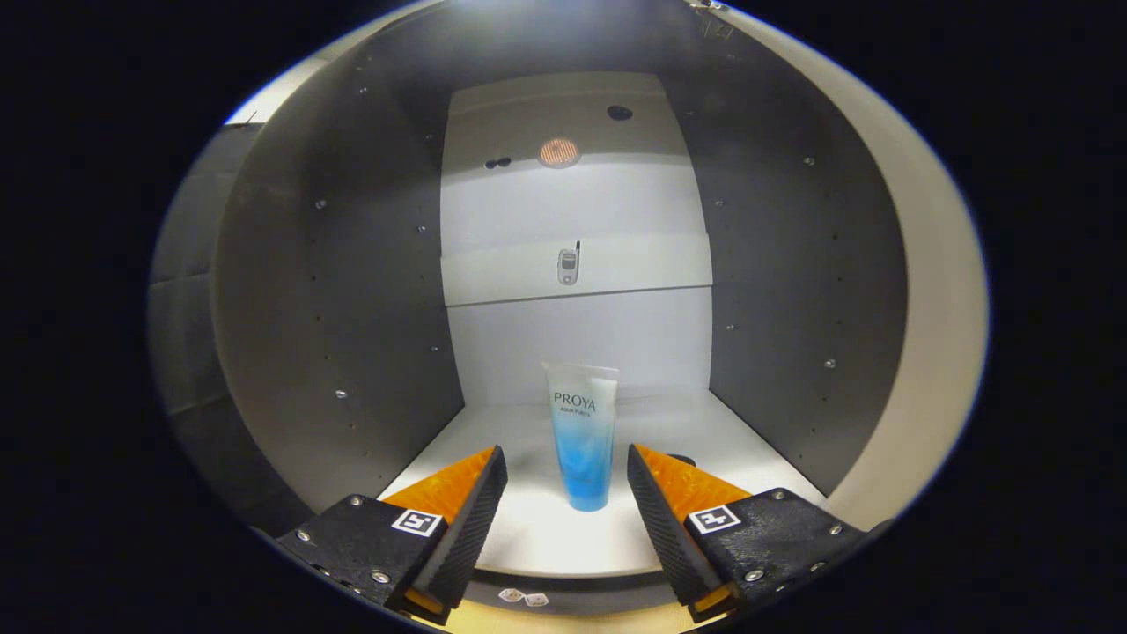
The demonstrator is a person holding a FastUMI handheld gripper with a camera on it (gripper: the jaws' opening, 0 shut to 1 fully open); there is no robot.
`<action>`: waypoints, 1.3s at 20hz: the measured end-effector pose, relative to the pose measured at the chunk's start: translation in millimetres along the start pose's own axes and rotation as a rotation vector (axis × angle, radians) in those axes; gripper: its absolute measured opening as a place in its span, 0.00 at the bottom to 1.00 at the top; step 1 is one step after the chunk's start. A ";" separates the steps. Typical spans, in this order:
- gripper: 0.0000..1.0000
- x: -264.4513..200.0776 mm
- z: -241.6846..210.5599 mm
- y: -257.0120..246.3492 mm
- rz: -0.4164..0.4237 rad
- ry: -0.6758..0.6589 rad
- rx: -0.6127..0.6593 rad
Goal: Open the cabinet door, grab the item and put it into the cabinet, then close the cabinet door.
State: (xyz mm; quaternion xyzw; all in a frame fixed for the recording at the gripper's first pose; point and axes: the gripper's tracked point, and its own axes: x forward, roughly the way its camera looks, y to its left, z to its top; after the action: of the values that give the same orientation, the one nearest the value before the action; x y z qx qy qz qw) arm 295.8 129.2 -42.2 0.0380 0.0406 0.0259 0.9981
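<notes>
A tube (582,436) stands cap-down on the lower shelf (528,528) inside the open cabinet (335,291), between and just beyond the tips of the gripper (566,467). The jaws are spread wide, touching nothing, so the tube appears released and standing on its own. Judging by this, placement looks done; closing the door remains.

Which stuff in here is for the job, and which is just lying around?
For the job:
- tube, standing upright on the cabinet floor
- gripper, fingers open, the tube just beyond them and untouched

Just lying about:
- small phone on the shelf above
- two small white dice below the cabinet's front edge
</notes>
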 end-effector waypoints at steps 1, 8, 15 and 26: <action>0.86 -12.1 -1.2 1.0 0.003 0.002 0.001; 0.92 -100.0 9.6 -1.3 -0.009 -0.014 0.015; 0.94 -205.9 22.3 21.3 0.025 -0.052 -0.013; 0.94 -372.1 8.6 19.8 0.056 -0.058 0.094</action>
State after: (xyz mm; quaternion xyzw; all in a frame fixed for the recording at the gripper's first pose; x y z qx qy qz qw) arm -74.8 127.9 -2.6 0.0866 0.0115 0.0505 0.9949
